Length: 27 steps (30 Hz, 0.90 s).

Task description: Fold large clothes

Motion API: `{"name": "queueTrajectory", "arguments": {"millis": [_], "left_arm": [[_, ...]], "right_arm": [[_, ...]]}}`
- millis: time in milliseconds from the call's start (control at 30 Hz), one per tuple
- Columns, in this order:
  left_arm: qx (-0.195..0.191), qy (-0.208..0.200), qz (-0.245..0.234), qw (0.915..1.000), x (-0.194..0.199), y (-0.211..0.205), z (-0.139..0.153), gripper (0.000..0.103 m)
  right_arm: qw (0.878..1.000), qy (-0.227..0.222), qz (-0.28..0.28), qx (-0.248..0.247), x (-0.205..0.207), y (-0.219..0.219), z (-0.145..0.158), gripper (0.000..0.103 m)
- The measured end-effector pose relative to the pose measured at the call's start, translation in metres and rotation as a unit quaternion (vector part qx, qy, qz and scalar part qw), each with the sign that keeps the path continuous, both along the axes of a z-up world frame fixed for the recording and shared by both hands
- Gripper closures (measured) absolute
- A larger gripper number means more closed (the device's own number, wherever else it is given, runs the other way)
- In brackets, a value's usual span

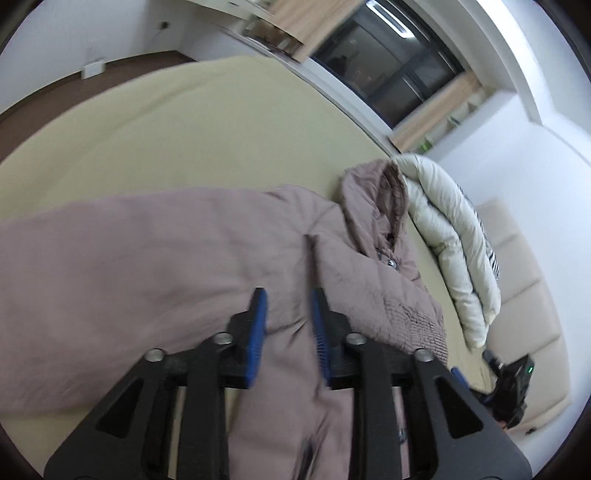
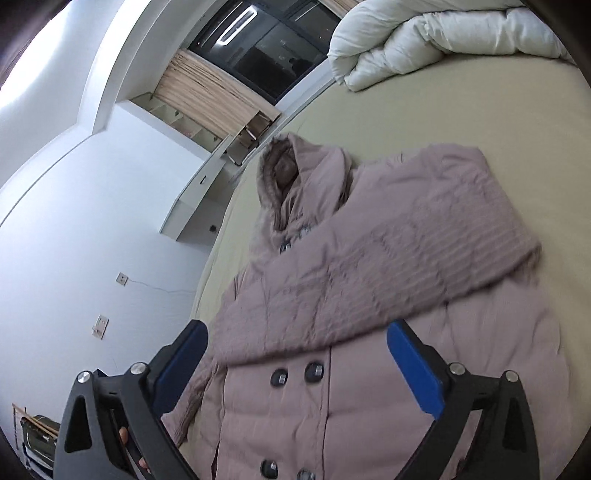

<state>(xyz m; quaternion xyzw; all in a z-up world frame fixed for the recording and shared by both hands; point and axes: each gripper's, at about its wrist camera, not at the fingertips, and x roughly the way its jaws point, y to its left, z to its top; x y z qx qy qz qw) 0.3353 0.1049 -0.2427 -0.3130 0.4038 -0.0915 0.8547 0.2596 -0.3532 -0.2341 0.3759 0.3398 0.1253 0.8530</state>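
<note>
A large mauve padded coat (image 2: 369, 266) with a hood (image 2: 291, 173) and dark buttons lies on the beige bed (image 2: 461, 107). One sleeve is folded across its chest. My right gripper (image 2: 295, 354) is wide open and empty above the button front. In the left wrist view the coat (image 1: 147, 251) spreads across the bed, hood (image 1: 373, 192) to the right. My left gripper (image 1: 288, 314) has its jaws narrowly apart with a fold of the coat's fabric running between the blue pads (image 1: 258, 321); whether they pinch it is unclear.
A rolled white duvet (image 1: 450, 236) lies beyond the hood, also in the right wrist view (image 2: 424, 33). A padded headboard (image 1: 524, 295) and a dark device (image 1: 513, 384) are at right. A dark window (image 1: 388, 66) and white walls surround the bed (image 1: 184, 133).
</note>
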Motion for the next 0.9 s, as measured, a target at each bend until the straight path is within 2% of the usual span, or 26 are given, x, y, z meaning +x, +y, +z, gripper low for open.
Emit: {"name": "queueTrajectory", "arguments": {"millis": [33, 67, 167, 267, 300, 367, 433, 567, 600, 633, 667, 700, 767, 800, 833, 867, 900], "left_arm": [[-0.009, -0.002, 0.021, 0.9997, -0.021, 0.016, 0.0, 0.033], [-0.016, -0.007, 0.053, 0.9985, -0.047, 0.034, 0.0, 0.012], [-0.04, 0.0, 0.127, 0.9911, -0.113, 0.082, -0.007, 0.01], [-0.087, 0.012, 0.193, 0.9772, -0.165, 0.121, -0.021, 0.01], [-0.089, 0.014, 0.21, 0.9735, -0.176, 0.129, -0.024, 0.01], [-0.103, 0.015, 0.255, 0.9614, -0.199, 0.146, -0.032, 0.01], [-0.14, 0.018, 0.294, 0.9453, -0.211, 0.167, -0.046, 0.01], [-0.202, 0.029, 0.338, 0.9186, -0.219, 0.185, -0.076, 0.011], [-0.225, 0.031, 0.354, 0.9072, -0.221, 0.189, -0.085, 0.012], [-0.244, 0.029, 0.369, 0.8964, -0.223, 0.194, -0.092, 0.019], [-0.253, 0.03, 0.381, 0.8891, -0.224, 0.196, -0.097, 0.033], [-0.253, 0.035, 0.388, 0.8853, -0.223, 0.199, -0.101, 0.041], [-0.262, 0.048, 0.405, 0.8746, -0.217, 0.203, -0.107, 0.068], [-0.263, 0.053, 0.413, 0.8705, -0.217, 0.204, -0.106, 0.07], [-0.251, 0.052, 0.413, 0.8736, -0.216, 0.204, -0.1, 0.075], [-0.225, 0.05, 0.409, 0.8831, -0.213, 0.202, -0.09, 0.081], [-0.199, 0.042, 0.399, 0.8941, -0.209, 0.198, -0.077, 0.081]], "right_arm": [[1.0, 0.006, 0.005, 0.009, -0.011, 0.005, -0.006, 0.003], [1.0, 0.015, 0.013, 0.019, -0.024, 0.014, -0.011, 0.003], [0.998, 0.035, 0.025, 0.037, -0.051, 0.04, -0.02, 0.003], [0.997, 0.048, 0.027, 0.05, -0.073, 0.058, -0.025, 0.003], [0.997, 0.052, 0.025, 0.059, -0.078, 0.061, -0.027, 0.003], [0.995, 0.06, 0.023, 0.072, -0.086, 0.069, -0.028, 0.003], [0.995, 0.064, 0.022, 0.071, -0.091, 0.074, -0.026, 0.003], [0.995, 0.06, 0.022, 0.078, -0.1, 0.083, -0.019, 0.003], [0.995, 0.061, 0.022, 0.077, -0.101, 0.084, -0.017, 0.003], [0.995, 0.061, 0.022, 0.076, -0.101, 0.084, -0.015, 0.004], [0.995, 0.059, 0.023, 0.075, -0.102, 0.085, -0.014, 0.004], [0.995, 0.058, 0.024, 0.074, -0.104, 0.085, -0.012, 0.004], [0.995, 0.058, 0.021, 0.074, -0.109, 0.084, -0.011, 0.005], [0.995, 0.059, 0.02, 0.075, -0.11, 0.082, -0.011, 0.005], [0.995, 0.06, 0.02, 0.076, -0.112, 0.081, -0.012, 0.007], [0.995, 0.061, 0.02, 0.077, -0.114, 0.079, -0.013, 0.008], [0.995, 0.062, 0.019, 0.078, -0.116, 0.077, -0.014, 0.009]]}}
